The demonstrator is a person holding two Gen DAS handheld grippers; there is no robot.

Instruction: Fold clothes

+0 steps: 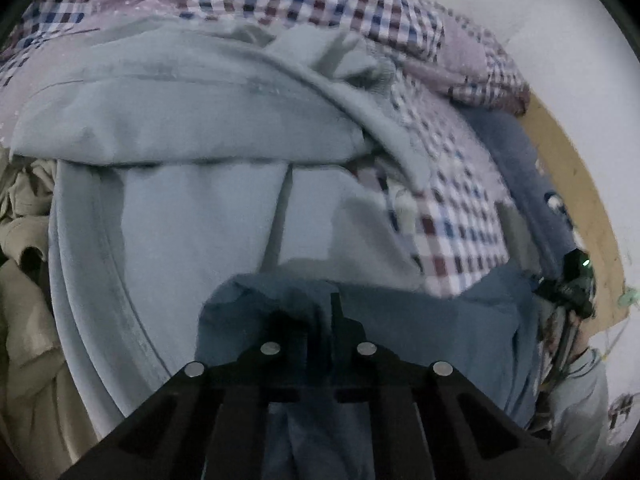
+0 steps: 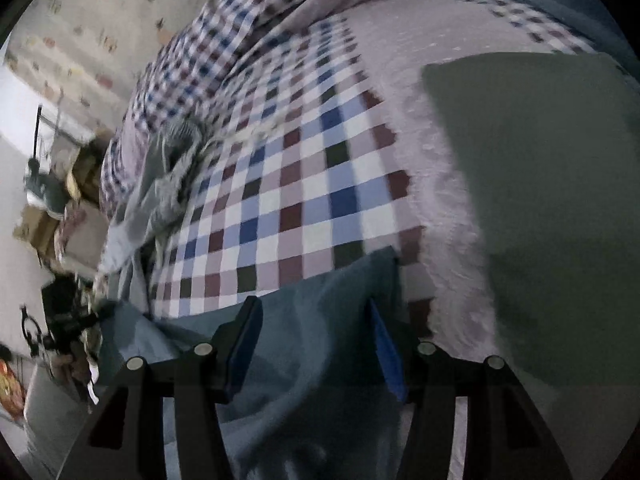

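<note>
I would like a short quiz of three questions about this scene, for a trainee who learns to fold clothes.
1. True or false: the left gripper is shut on the blue garment.
2. The right gripper has its jaws: A open, B shut?
3. What pattern has the bedcover?

Key: 1 true. 2 A; the blue cloth lies between the jaws, not clamped. 3 checked.

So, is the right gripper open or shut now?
Open. In the right wrist view the right gripper has its fingers wide apart, with the blue cloth lying loose between them, not pinched.
</note>
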